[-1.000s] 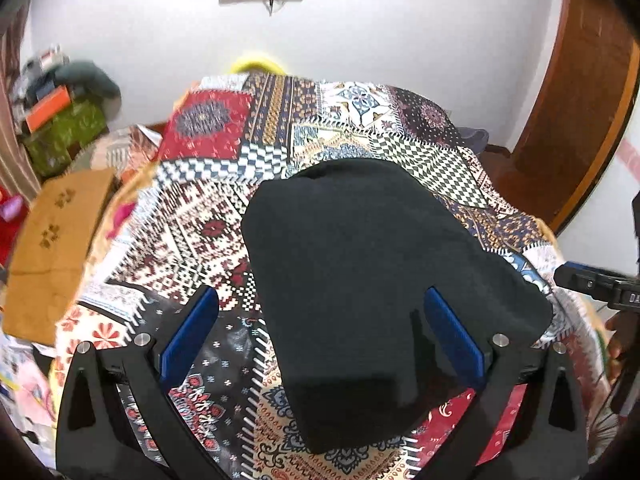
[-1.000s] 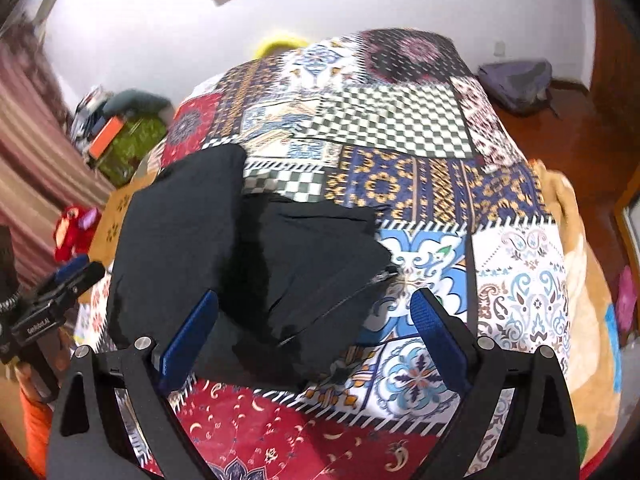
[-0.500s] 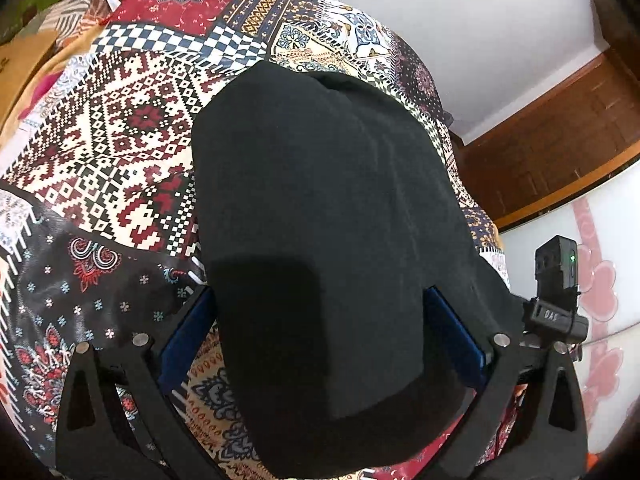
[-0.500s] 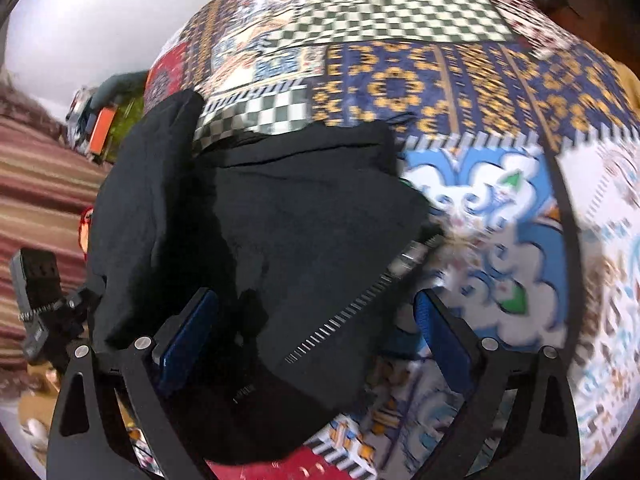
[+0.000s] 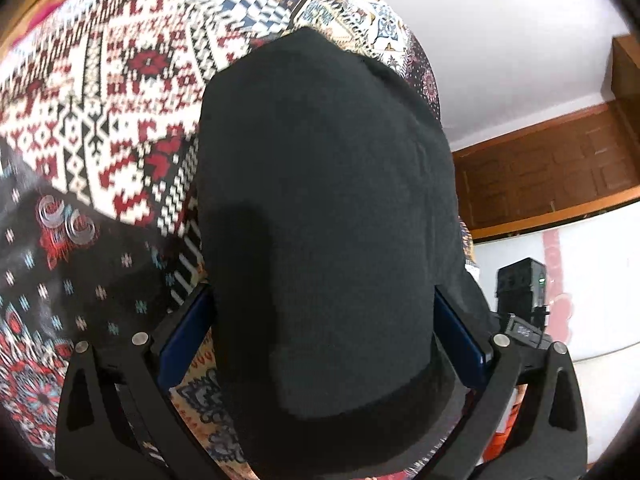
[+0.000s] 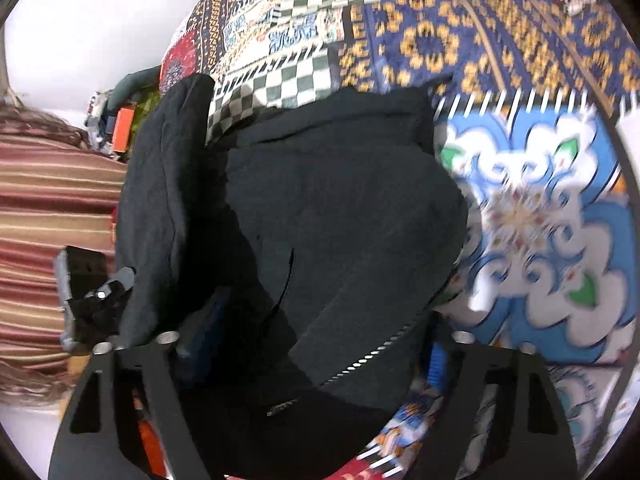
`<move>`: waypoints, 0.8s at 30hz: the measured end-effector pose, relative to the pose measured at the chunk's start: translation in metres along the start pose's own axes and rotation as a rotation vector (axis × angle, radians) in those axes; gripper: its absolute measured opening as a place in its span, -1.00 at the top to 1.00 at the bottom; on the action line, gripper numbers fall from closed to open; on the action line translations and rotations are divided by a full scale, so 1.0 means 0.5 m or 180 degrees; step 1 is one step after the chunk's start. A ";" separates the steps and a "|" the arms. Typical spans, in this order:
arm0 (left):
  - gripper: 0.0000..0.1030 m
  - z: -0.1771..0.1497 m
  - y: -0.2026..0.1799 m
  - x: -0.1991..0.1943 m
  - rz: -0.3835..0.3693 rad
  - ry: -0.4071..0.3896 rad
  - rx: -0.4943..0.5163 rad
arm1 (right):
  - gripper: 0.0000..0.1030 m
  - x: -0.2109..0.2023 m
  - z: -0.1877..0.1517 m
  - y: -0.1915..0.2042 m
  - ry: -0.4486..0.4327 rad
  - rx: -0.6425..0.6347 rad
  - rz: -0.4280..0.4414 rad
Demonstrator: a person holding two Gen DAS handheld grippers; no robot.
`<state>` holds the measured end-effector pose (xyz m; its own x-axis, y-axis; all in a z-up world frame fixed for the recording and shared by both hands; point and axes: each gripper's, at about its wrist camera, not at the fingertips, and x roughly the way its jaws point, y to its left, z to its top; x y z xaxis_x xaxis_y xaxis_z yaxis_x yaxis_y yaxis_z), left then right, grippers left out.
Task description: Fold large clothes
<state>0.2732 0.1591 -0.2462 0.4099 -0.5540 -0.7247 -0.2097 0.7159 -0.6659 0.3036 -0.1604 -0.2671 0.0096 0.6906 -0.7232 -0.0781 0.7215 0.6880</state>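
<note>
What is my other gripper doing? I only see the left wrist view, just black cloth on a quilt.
Observer: The right gripper sits over a folded flap of that cloth. Its jaws have just been closing with the flap between them. I can't tell if the pads pinch it yet.
Operator: Is anything shiny on it?
Observer: Yes, a zipper runs along the flap's near edge.
Operator: What's next to the cloth?
Observer: A blue flower patch lies right of it.
</note>
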 end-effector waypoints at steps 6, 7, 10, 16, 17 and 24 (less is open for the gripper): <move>-0.82 -0.031 -0.011 -0.029 -0.0050 0.0053 0.0105 | 0.29 -0.021 -0.020 0.011 -0.0049 0.0005 0.0041; -0.79 -0.036 -0.016 -0.037 -0.0044 0.0047 0.0141 | 0.34 -0.029 -0.020 0.019 -0.0085 -0.0051 0.0053; -0.67 -0.043 -0.026 -0.064 -0.0067 0.0007 0.0187 | 0.48 -0.043 -0.020 0.056 -0.0158 -0.0214 0.0007; -0.57 -0.033 -0.053 -0.146 -0.0088 -0.0265 0.0367 | 0.57 -0.048 -0.012 0.145 -0.0289 -0.0527 -0.0020; -0.55 -0.027 -0.059 -0.162 -0.0095 -0.0318 0.0407 | 0.57 -0.050 -0.005 0.158 -0.0322 -0.0546 0.0006; -0.54 0.056 -0.093 -0.267 -0.0103 -0.0705 0.0696 | 0.58 -0.029 0.073 0.270 -0.0553 -0.0759 0.0031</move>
<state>0.2530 0.2115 -0.1139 0.6016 -0.4891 -0.6315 -0.0074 0.7871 -0.6168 0.3292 -0.0715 -0.1615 0.1766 0.7104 -0.6813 -0.3108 0.6970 0.6462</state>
